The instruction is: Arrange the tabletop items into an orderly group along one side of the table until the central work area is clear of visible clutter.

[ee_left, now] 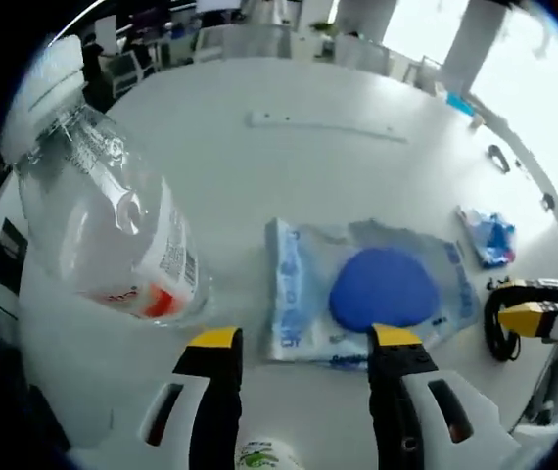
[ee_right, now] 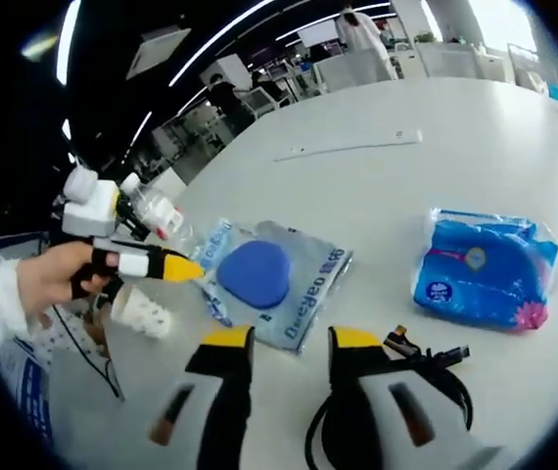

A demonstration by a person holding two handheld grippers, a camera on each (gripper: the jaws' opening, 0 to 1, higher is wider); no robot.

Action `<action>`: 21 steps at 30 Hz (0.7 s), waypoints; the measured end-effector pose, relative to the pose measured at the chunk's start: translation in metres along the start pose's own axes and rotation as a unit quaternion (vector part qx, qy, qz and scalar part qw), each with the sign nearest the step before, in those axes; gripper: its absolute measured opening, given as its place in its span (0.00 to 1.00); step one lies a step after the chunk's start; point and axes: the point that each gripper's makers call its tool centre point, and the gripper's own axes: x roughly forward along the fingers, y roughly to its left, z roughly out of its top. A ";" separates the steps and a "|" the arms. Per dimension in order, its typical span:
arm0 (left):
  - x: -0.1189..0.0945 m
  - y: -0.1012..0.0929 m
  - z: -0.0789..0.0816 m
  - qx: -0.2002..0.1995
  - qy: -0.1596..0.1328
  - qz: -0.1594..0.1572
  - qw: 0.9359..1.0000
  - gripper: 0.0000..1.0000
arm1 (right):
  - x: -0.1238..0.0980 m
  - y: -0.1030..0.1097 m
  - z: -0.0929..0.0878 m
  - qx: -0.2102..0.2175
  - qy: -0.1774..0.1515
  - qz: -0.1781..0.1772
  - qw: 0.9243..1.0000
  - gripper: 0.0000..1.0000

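The left gripper (ee_left: 303, 341) hangs low over the white table (ee_left: 259, 166), jaws wide apart and holding nothing. The right gripper (ee_right: 292, 338) also has its jaws apart and empty, above a black cable (ee_right: 436, 367). Just past the left jaws lies a clear bag (ee_left: 299, 294) with a blue pad (ee_left: 384, 289). A plastic bottle (ee_left: 103, 215) stands beside it. Farther right sits a blue tissue pack (ee_right: 485, 269).

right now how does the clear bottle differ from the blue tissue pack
The bottle is clear plastic with a white cap and lies tilted; the tissue pack is opaque blue, soft and lies flat. The bottle sits beside the left gripper, the tissue pack nearer the right gripper. Both rest on the white table.
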 end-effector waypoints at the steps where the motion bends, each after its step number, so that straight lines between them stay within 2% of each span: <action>1: 0.001 -0.001 0.000 -0.004 0.000 -0.004 1.000 0.48 | 0.001 0.000 0.000 0.002 0.000 -0.002 1.000 0.25; 3: 0.003 -0.001 -0.001 -0.006 0.003 -0.002 1.000 0.47 | 0.004 0.004 0.000 0.002 -0.001 0.003 1.000 0.24; 6: 0.005 0.007 -0.002 -0.001 0.015 0.017 1.000 0.44 | 0.010 0.007 -0.005 0.001 0.010 0.007 1.000 0.24; 9: 0.006 0.005 0.000 -0.001 0.014 0.013 1.000 0.43 | 0.013 0.005 -0.008 0.007 0.013 0.006 1.000 0.23; 12: 0.009 0.009 -0.002 0.003 0.024 0.022 0.999 0.40 | 0.015 0.002 -0.010 0.019 0.015 0.004 1.000 0.22; 16: 0.010 0.012 -0.005 -0.020 0.032 0.034 0.999 0.38 | 0.016 0.000 -0.015 0.019 0.024 0.002 1.000 0.19; 19: 0.010 0.016 -0.006 -0.030 0.035 0.044 0.998 0.30 | 0.018 0.002 -0.014 0.026 0.021 0.010 0.999 0.11; 21: 0.010 0.014 -0.006 -0.038 0.034 0.040 0.998 0.25 | 0.019 0.000 -0.014 0.028 0.025 0.008 0.999 0.04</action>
